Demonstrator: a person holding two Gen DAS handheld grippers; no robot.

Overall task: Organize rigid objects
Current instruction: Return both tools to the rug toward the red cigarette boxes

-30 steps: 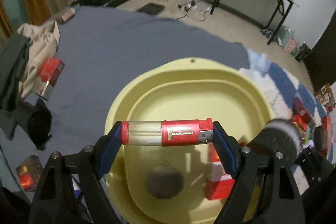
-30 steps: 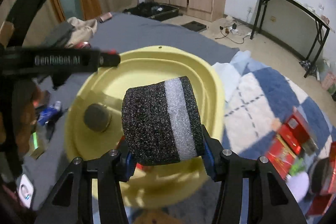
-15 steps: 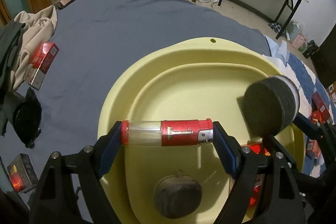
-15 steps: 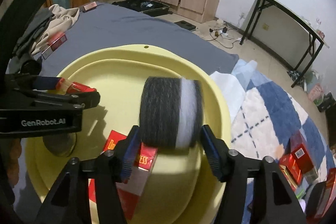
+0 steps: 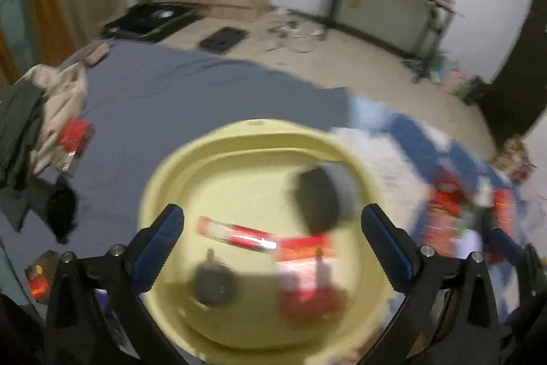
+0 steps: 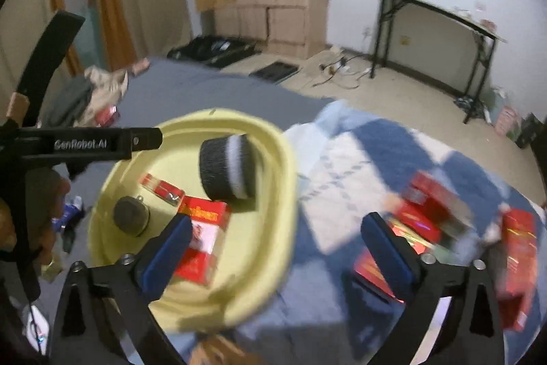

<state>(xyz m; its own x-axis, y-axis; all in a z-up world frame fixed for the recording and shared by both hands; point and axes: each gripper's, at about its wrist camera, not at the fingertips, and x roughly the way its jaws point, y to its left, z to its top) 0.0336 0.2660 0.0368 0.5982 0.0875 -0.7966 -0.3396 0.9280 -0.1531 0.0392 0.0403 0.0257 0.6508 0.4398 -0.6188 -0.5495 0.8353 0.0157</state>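
Note:
A yellow basin [image 5: 160, 190] [image 6: 273, 159] sits on the grey sheet. In it lie a red and clear tube [image 5: 236, 235] [image 6: 162, 188], a black and white foam roll [image 5: 321, 197] [image 6: 227, 170], a red and white box [image 5: 307, 269] [image 6: 201, 238] and a dark round disc [image 5: 213, 284] [image 6: 131, 216]. My left gripper [image 5: 273, 245] is open and empty above the basin. My right gripper [image 6: 277, 248] is open and empty over the basin's right rim. Both views are blurred.
Several red boxes [image 6: 420, 214] lie on the blue checked cloth [image 6: 342, 166] to the right. Another red box [image 5: 73, 139] and crumpled clothes [image 5: 30, 115] lie on the sheet to the left. A small box [image 5: 37, 276] sits at the lower left.
Both grippers have opened. The red tube and the foam roll have dropped into the basin. Both grippers have pulled back and up from it.

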